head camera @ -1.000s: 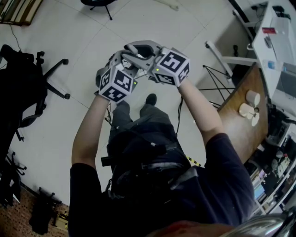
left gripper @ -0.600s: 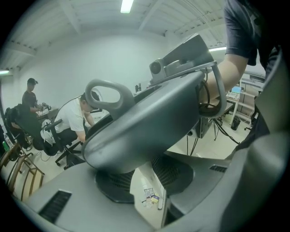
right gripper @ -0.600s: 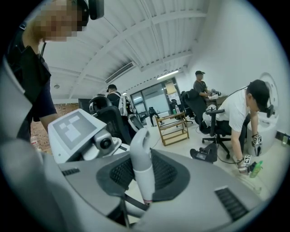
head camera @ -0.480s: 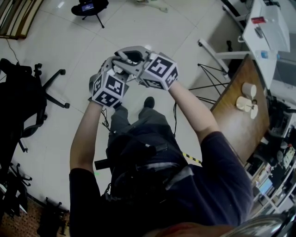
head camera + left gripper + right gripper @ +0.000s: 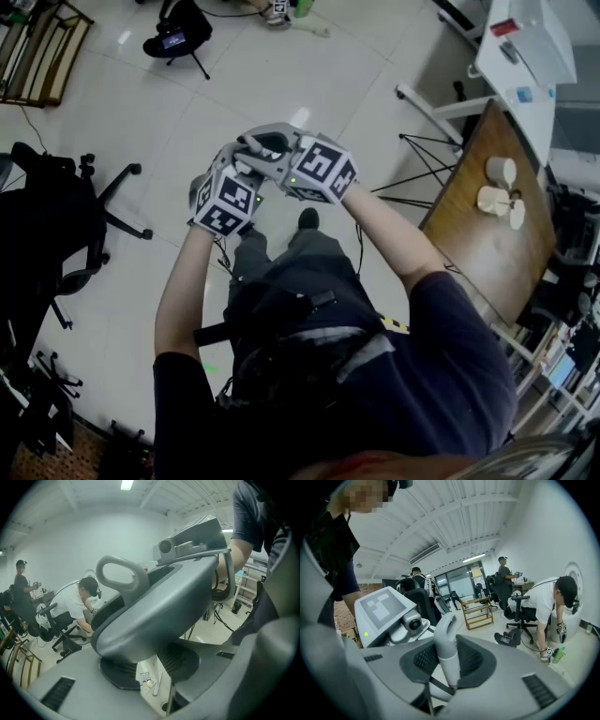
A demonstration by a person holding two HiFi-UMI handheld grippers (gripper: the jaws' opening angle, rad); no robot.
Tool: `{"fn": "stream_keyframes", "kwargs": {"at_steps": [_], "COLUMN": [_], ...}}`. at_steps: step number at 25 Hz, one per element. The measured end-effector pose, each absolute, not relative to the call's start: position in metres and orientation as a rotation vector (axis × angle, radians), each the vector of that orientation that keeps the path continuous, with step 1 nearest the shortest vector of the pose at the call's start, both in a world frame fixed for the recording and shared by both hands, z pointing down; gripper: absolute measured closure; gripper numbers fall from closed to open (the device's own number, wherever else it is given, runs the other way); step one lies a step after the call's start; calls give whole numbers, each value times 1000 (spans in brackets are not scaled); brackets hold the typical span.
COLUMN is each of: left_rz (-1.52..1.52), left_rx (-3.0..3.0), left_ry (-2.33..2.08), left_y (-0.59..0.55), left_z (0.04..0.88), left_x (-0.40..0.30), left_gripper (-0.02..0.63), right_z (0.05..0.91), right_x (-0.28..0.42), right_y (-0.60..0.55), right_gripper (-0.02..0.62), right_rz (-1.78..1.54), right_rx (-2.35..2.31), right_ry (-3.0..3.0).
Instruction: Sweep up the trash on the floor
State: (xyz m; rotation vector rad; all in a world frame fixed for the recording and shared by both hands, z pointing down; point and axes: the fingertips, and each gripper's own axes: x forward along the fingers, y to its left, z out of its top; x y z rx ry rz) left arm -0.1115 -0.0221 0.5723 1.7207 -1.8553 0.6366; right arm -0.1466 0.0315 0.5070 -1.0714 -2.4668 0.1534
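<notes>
The left gripper (image 5: 149, 668) was held in front of the person's chest, its marker cube (image 5: 226, 202) facing up. Its jaws stood at a narrow gap and had just been closing. Nothing was clamped between the dark ribbed pads (image 5: 120, 673).

Through that gap showed the pale tiled floor (image 5: 141, 103). The trash (image 5: 146, 680) lay there, below the left gripper and straight along its line of sight. It was a few small paper scraps with a pale stick just beside them.

Across the front of the left gripper, just above its jaws, lay the grey shell of the right gripper (image 5: 447, 657), which hid the left jaw tips. The right gripper's jaws stood partway apart. A pale grey looped piece (image 5: 444, 641) stood upright between its pads, close to both. Whether the pads pressed on the piece could not be told, nor what it belonged to.

On the floor below the left gripper, slightly to its right, was the person's black shoe (image 5: 307, 218). A black office chair (image 5: 56, 234) stood well to the left of the left gripper. A wooden table (image 5: 473, 262) stood well to its right, with pale round things (image 5: 497, 199) on top. Far beyond the left gripper, left of its sight line, another person in a white top (image 5: 77, 603) crouched over the floor.
</notes>
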Motion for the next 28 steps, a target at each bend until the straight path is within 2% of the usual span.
{"fn": "stream_keyframes", "kwargs": {"at_steps": [19,28], "left_rz": [711,669], "left_rx": [1831,1670], "left_ry": [-1962,-2135], "left_y": [-60,-52], "left_z": [456,430], "left_x": [-27,-8], "left_gripper": [499,499], "right_z": [382,356], "right_x": [-54,-24], "right_y": [-11,1], "right_gripper": [497,497], "right_rz": [188,117], "right_rx": [-1070,-1293], "right_ry": [-2739,-2711]}}
